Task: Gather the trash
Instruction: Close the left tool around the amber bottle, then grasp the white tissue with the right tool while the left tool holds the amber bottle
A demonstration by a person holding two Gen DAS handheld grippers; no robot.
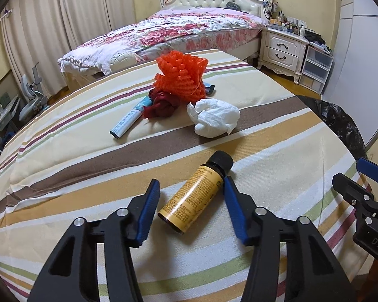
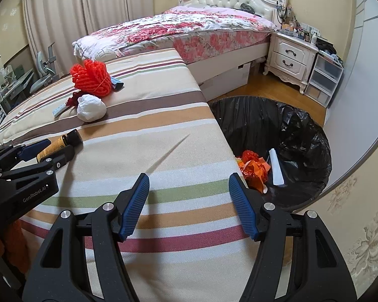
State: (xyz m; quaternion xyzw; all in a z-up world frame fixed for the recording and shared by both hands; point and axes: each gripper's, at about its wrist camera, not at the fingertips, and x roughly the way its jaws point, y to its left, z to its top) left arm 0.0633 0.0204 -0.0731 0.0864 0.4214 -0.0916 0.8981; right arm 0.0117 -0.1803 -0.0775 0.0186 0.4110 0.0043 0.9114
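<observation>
A small amber bottle (image 1: 191,196) with a black cap and yellow label lies tilted on the striped cloth (image 1: 75,156). My left gripper (image 1: 191,181) straddles it with its blue pads on either side; a gap shows at the left pad, so the gripper is open. The right wrist view shows the same bottle (image 2: 60,141) between the left gripper's (image 2: 54,148) fingers. My right gripper (image 2: 189,176) hangs open and empty over the cloth's near right edge. Farther back lie an orange foam net (image 1: 181,75), a white crumpled tissue (image 1: 214,118), a dark red wrapper (image 1: 161,105) and a blue-and-white tube (image 1: 129,120).
A bin lined with a black bag (image 2: 302,125) stands on the floor right of the striped surface, holding red-orange wrappers (image 2: 254,166) and a white strip (image 2: 276,168). Behind are a floral bed (image 2: 189,32), a white nightstand (image 2: 289,55) and plastic drawers (image 2: 325,78).
</observation>
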